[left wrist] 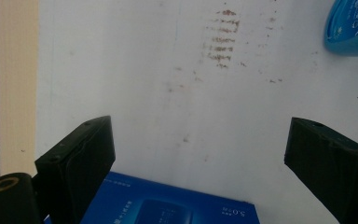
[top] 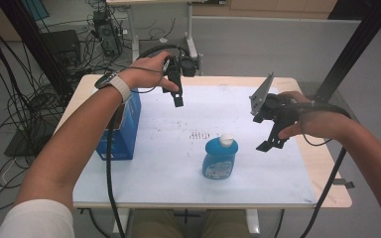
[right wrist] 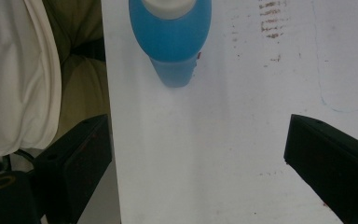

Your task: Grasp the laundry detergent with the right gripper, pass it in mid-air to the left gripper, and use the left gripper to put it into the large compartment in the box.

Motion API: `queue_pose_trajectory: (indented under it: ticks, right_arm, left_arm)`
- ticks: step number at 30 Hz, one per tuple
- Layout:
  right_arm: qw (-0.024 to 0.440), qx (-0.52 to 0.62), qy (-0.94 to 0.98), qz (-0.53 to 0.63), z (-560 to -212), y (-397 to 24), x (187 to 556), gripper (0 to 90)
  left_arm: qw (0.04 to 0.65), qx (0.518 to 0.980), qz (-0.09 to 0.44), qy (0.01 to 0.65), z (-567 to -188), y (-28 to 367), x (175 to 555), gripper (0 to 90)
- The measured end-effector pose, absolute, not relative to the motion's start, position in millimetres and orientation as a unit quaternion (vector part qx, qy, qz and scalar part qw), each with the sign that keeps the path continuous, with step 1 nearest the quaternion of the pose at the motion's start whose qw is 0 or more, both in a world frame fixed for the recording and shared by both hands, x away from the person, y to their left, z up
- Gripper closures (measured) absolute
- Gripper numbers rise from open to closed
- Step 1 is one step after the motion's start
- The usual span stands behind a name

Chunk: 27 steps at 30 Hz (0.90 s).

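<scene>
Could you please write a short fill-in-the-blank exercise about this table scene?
1. The cap of the blue bottle is ____.
2. The jaws of the left gripper stand ____.
3. The blue box stands at the table's ____ edge.
4. Between the right gripper's jaws there is ____.

Missing words: white; open; left; nothing

Blue bottle [top: 220, 159] with white cap [top: 226, 140], blue box [top: 124, 130], black tools

High view looks down over the desk [top: 178, 168]; both gripper views look down close — sharing the blue bottle [right wrist: 172, 42] beyond their jaws.
</scene>
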State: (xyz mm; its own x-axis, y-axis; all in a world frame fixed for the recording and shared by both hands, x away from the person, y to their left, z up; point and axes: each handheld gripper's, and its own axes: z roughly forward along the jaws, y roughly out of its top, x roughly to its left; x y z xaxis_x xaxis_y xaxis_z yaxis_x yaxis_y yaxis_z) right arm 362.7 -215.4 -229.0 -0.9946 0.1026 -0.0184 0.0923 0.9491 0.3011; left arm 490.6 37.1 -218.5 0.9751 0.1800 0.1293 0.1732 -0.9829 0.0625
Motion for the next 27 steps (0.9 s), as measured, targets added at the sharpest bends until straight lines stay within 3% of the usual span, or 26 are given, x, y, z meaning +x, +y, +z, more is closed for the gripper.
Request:
queue_pose_trajectory:
  ticks: [27]
  right_arm:
    - [0.023,0.046,0.975,0.217,-253.5,-219.5,357.0,5.9]
  left_arm:
    - [0.026,0.993,0.07,0.09,-219.4,38.7,486.4,8.9]
